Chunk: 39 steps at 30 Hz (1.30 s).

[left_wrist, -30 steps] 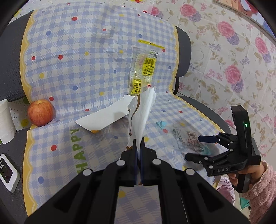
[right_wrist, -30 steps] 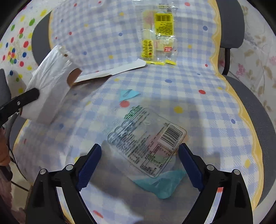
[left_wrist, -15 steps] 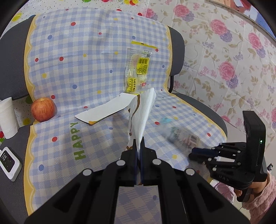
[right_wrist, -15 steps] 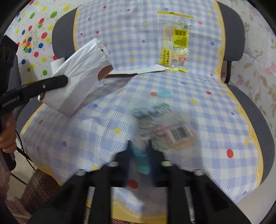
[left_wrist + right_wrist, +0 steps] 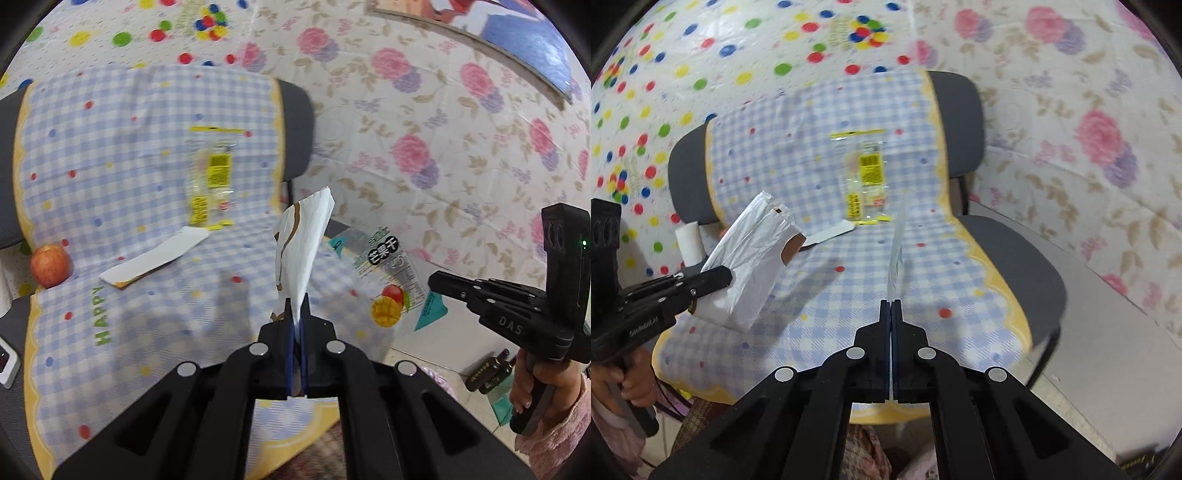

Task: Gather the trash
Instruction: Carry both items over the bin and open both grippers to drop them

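My left gripper [image 5: 294, 314] is shut on a white plastic bag [image 5: 303, 243], held up over the chair's front; it also shows in the right wrist view [image 5: 746, 266]. My right gripper [image 5: 891, 306] is shut on a clear dried-mango wrapper [image 5: 897, 251], seen edge-on; in the left wrist view the wrapper [image 5: 388, 280] hangs from that gripper [image 5: 436, 282] beyond the chair's right edge. A yellow-labelled clear wrapper [image 5: 210, 184] lies against the chair back. A white paper strip [image 5: 155, 258] lies on the seat.
The chair is covered with a blue checked cloth [image 5: 110, 184]. A red apple [image 5: 51, 264] sits at the seat's left edge. A white roll [image 5: 689, 243] stands left of the chair. Floral wallpaper [image 5: 443, 147] is behind.
My right gripper closed on the mango wrapper and lifted it off the seat, pulling back to the right. My left gripper drew back with the bag still in it.
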Motion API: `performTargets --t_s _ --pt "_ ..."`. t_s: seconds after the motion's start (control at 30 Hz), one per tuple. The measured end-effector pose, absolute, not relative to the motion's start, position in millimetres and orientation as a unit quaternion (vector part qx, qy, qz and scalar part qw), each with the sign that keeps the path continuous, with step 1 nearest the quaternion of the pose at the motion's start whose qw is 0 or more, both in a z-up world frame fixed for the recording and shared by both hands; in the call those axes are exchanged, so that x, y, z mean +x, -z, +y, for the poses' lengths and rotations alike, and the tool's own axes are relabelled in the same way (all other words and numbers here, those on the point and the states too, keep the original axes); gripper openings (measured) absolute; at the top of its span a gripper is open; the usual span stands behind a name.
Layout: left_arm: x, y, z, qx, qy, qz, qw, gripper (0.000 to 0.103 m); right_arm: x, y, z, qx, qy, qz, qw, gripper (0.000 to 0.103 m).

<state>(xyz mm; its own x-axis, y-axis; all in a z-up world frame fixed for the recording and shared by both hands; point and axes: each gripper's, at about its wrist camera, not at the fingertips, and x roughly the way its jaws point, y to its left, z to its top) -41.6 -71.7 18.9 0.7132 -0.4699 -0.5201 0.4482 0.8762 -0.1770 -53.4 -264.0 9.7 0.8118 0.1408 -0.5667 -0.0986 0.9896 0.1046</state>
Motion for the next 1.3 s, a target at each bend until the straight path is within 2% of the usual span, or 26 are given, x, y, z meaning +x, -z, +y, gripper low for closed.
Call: performTargets --t_s 0.57,1.07,1.13,1.17,1.2,1.27,1.3 --pt "-98.3 19.9 -197.6 0.046 0.376 0.307 0.873 0.0 -169.0 17.2 -339.4 0.073 0.093 0.333 0.936 0.001" --pt "-113.2 73.1 -263.9 0.094 0.432 0.364 0.82 0.001 -201.5 79.1 -373.6 0.126 0.134 0.391 0.902 0.002" --pt "-110.0 75.9 -268.2 0.097 0.431 0.371 0.817 0.003 -199.9 86.8 -378.2 0.136 0.133 0.393 0.9 0.005" --pt "-109.0 77.1 -269.1 0.097 0.433 0.374 0.814 0.009 -198.3 91.0 -380.1 0.14 0.135 0.394 0.898 0.005" --pt "-108.8 77.6 -270.4 0.097 0.433 0.376 0.813 0.022 -197.1 94.5 -381.5 0.142 0.136 0.397 0.897 0.006" --pt "-108.0 77.1 -269.0 0.097 0.427 0.376 0.816 0.039 -194.8 101.8 -383.9 0.149 0.136 0.403 0.893 0.006" --pt "-107.4 76.0 -266.6 0.096 0.425 0.376 0.818 0.042 -194.3 103.9 -384.5 0.151 0.135 0.405 0.892 0.01"
